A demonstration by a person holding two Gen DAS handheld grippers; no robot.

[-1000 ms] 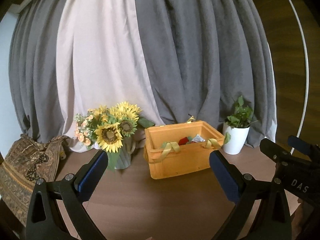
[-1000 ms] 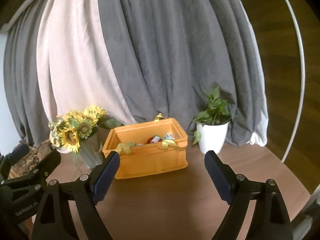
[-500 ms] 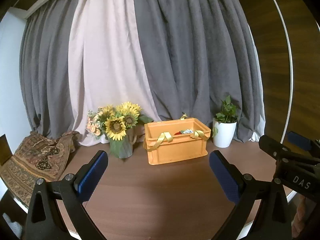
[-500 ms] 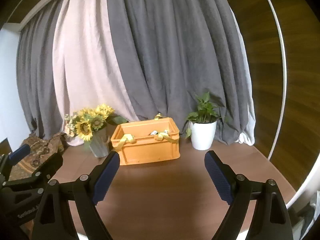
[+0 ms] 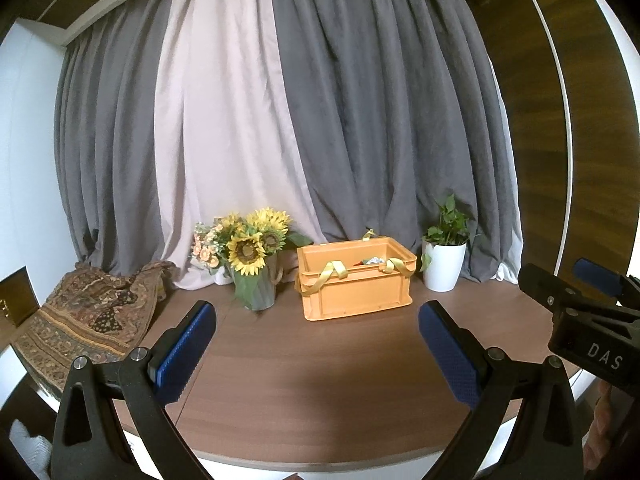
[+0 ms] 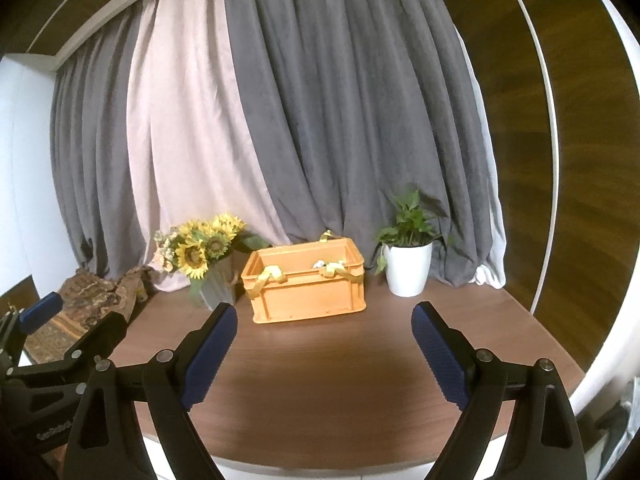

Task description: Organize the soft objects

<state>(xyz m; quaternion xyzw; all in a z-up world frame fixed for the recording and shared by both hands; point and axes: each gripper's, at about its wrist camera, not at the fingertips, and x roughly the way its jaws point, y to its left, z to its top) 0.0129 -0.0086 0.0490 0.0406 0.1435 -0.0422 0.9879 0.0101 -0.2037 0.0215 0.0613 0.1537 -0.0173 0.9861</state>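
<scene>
1. While both tools hover over the near edge of the desk (image 5: 320, 380), the left gripper (image 5: 316, 356) has its jaws spread wide with nothing between them.
2. Likewise the right gripper (image 6: 324, 354) has its jaws wide apart and empty.
3. Beyond them, at frame centre, an orange crate (image 5: 354, 280) stands on the desk, yellow straps (image 5: 330, 274) draped over its rim and soft items (image 5: 370, 261) partly visible inside.
4. Just left of the crate stands a vase of sunflowers (image 5: 250, 252); right of it, a white potted plant (image 5: 444, 264).
5. At lower left lies a patterned cloth (image 5: 88, 316).
6. Behind everything hang grey and pale curtains (image 5: 320, 120).
</scene>
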